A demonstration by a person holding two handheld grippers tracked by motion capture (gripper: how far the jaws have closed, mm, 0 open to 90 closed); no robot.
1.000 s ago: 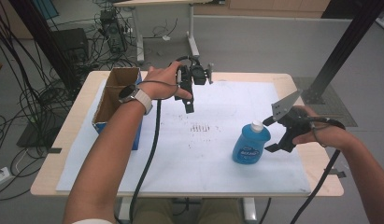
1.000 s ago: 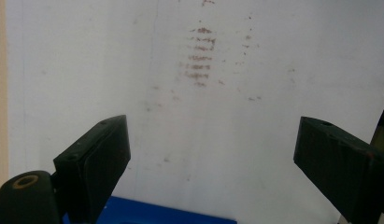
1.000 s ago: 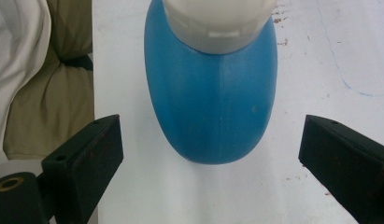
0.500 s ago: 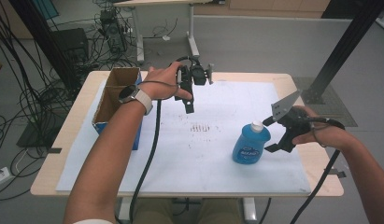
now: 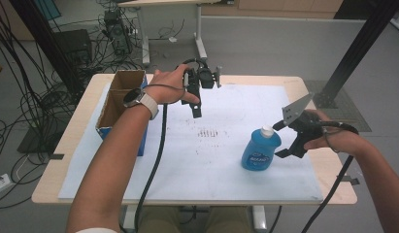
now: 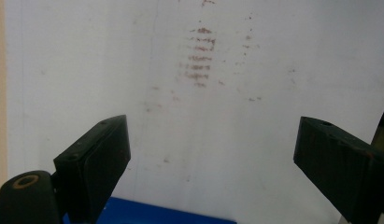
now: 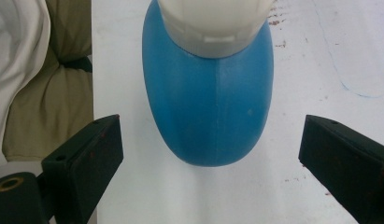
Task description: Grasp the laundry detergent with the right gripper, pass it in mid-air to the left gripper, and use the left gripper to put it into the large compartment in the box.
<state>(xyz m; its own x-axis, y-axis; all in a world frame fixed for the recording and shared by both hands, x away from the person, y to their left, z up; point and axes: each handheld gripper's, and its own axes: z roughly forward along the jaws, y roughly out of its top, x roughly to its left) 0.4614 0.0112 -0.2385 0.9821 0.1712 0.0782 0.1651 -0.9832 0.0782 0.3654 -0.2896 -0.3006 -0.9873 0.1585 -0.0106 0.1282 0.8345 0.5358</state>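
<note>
1 blue bottle (image 5: 260,150) stood upright on the white sheet (image 5: 221,160), just beside the right gripper (image 5: 280,140). Both grippers had their 2 jaws spread, empty; the left gripper (image 5: 196,110) hovered near 1 cardboard box (image 5: 120,99).

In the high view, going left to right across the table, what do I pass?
Cardboard box → left hand-held gripper → blue bottle → right hand-held gripper.

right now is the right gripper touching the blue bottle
Apart. The right gripper view shows the right gripper open, white paper visible between each jaw and the blue bottle.
</note>
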